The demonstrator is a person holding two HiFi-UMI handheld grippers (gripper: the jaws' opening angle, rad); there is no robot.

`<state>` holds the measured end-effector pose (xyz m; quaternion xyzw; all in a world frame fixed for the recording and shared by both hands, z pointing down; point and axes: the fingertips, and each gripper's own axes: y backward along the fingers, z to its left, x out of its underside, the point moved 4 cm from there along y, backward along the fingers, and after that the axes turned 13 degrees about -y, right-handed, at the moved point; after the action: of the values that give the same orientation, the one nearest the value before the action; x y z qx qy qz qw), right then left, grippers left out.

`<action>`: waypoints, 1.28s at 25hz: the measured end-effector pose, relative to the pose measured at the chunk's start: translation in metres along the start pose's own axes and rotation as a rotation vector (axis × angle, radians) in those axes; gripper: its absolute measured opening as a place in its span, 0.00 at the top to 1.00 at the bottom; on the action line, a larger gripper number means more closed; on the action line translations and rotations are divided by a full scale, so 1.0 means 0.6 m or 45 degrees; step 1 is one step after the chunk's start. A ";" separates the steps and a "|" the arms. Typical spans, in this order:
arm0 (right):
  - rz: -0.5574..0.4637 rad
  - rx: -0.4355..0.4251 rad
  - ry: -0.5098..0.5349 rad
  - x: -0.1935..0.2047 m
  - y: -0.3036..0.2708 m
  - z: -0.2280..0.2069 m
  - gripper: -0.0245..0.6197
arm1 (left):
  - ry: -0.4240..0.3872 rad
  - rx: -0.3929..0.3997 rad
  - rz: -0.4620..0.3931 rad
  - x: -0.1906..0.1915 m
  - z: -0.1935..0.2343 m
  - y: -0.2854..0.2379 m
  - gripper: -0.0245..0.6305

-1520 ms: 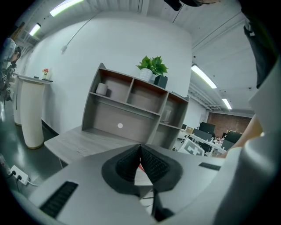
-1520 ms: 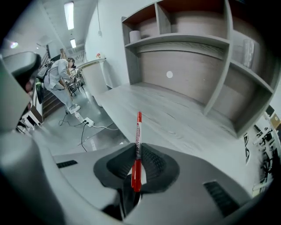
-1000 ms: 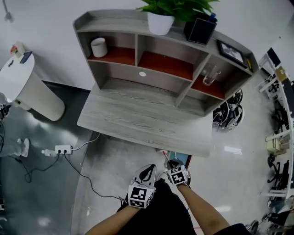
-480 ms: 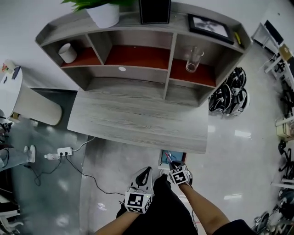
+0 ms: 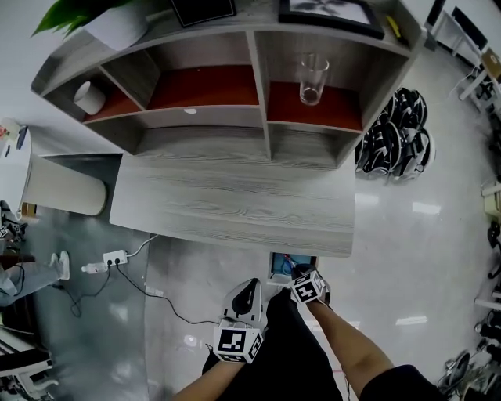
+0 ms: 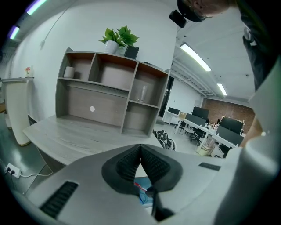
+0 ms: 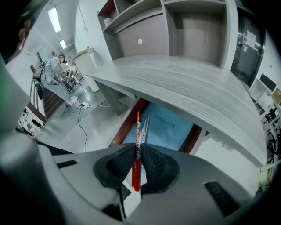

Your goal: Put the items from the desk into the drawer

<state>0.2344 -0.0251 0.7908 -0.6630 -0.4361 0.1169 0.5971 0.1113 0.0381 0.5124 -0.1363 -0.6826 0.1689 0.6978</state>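
My right gripper (image 7: 138, 154) is shut on a red pen (image 7: 137, 145) that points forward over the open drawer (image 7: 127, 121), where a blue notebook (image 7: 164, 127) lies. In the head view the right gripper (image 5: 301, 276) hangs just in front of the drawer (image 5: 291, 266) under the desk's front right edge. My left gripper (image 5: 244, 296) sits lower and to the left, away from the drawer. In its own view the left gripper (image 6: 140, 154) is shut with nothing between its pads. The grey desk top (image 5: 235, 200) carries no loose items.
A shelf unit on the desk holds a glass (image 5: 311, 78), a white cup (image 5: 88, 97), a plant pot (image 5: 117, 27) and a picture frame (image 5: 329, 12). Helmets (image 5: 395, 141) lie on the floor at the right. A power strip (image 5: 113, 257) and cables lie left.
The head view has tilted, so the desk and shelf sit lower and closer in frame. Both grippers stay near the drawer, the right one a little nearer its front.
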 end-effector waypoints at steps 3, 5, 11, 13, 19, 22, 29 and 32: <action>0.020 0.013 -0.004 0.004 -0.016 -0.019 0.87 | -0.003 0.007 -0.008 -0.008 -0.010 -0.010 0.94; 0.022 0.017 -0.017 0.000 -0.024 -0.025 0.87 | -0.008 -0.001 -0.003 -0.008 -0.009 -0.010 0.94; 0.012 0.060 -0.056 -0.008 -0.043 -0.041 0.87 | -0.008 -0.032 0.046 0.013 0.006 0.000 0.94; 0.016 0.057 -0.054 -0.006 -0.044 -0.039 0.86 | -0.007 -0.036 0.057 0.018 0.009 0.003 0.94; -0.022 0.048 -0.058 -0.003 -0.025 -0.025 0.85 | 0.022 -0.038 0.024 0.012 0.017 -0.004 0.94; -0.082 0.048 -0.076 -0.015 0.004 -0.012 0.86 | 0.021 -0.003 -0.001 0.006 0.013 -0.004 0.94; -0.306 0.058 -0.186 -0.062 0.113 0.037 0.86 | 0.027 0.063 -0.045 -0.005 0.029 0.014 0.94; -0.413 0.030 -0.251 -0.087 0.181 0.072 0.86 | 0.009 0.100 -0.066 -0.014 0.034 0.029 0.94</action>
<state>0.2219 -0.0226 0.6632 -0.5623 -0.5921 0.0886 0.5704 0.0897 0.0494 0.4979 -0.0918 -0.6763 0.1770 0.7091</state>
